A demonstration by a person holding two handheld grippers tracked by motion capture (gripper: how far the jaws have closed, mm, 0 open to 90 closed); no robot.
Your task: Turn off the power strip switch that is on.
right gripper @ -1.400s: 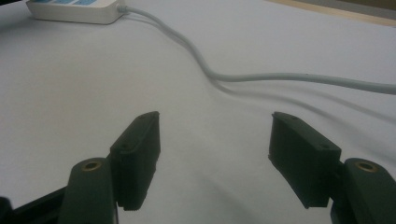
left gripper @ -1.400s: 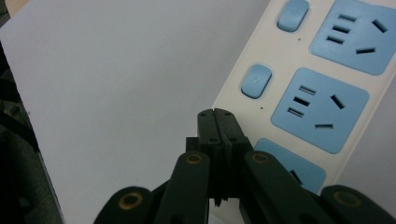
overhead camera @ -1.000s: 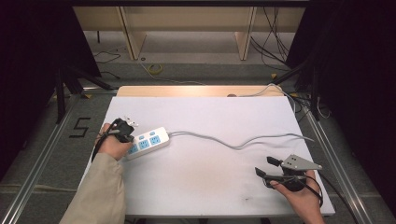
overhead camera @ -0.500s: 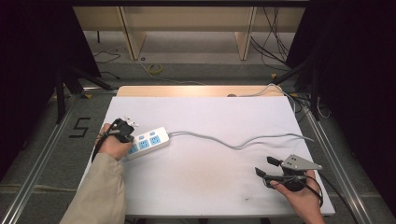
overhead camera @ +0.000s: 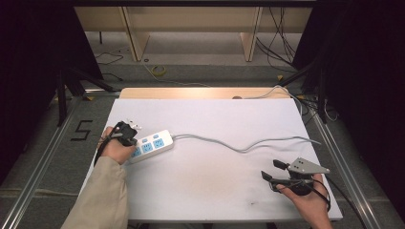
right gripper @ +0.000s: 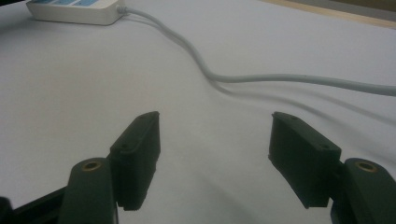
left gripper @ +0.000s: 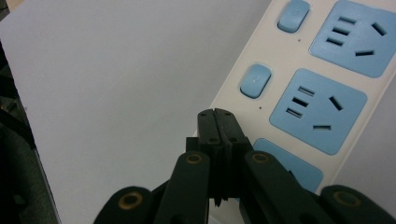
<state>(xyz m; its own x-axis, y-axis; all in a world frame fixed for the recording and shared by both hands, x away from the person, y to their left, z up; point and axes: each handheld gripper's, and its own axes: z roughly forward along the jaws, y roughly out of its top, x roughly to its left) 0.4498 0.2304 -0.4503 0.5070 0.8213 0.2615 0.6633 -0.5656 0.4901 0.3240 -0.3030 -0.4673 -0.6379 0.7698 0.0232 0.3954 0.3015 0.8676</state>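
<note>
White tabletop (overhead camera: pixel 210 191) under dim light, dark room and cables beyond it. Landmark: the power strip (overhead camera: pixel 152 144).

Left gripper (left gripper: pixel 217 116): jaws fully closed, pads pressed flat together, nothing between them. The closed tip sits over the strip's edge, just beside the lower switch button (left gripper: pixel 255 80); whether it touches the casing I cannot tell. In the high view the left gripper (overhead camera: pixel 125 133) rests at the strip's end away from its cable.

Right gripper (right gripper: pixel 212 149): jaws spread wide, empty, bare tabletop between them. It hangs well apart from the strip, with the grey cable (overhead camera: pixel 248 145) crossing the table between the two.

Strip lies flat, sockets (left gripper: pixel 318 109) up, nothing plugged in.

Judgement: looks like switch pressing with the closed tip. No button visibly depressed, so the work seems at its start, and the press itself remains.
</note>
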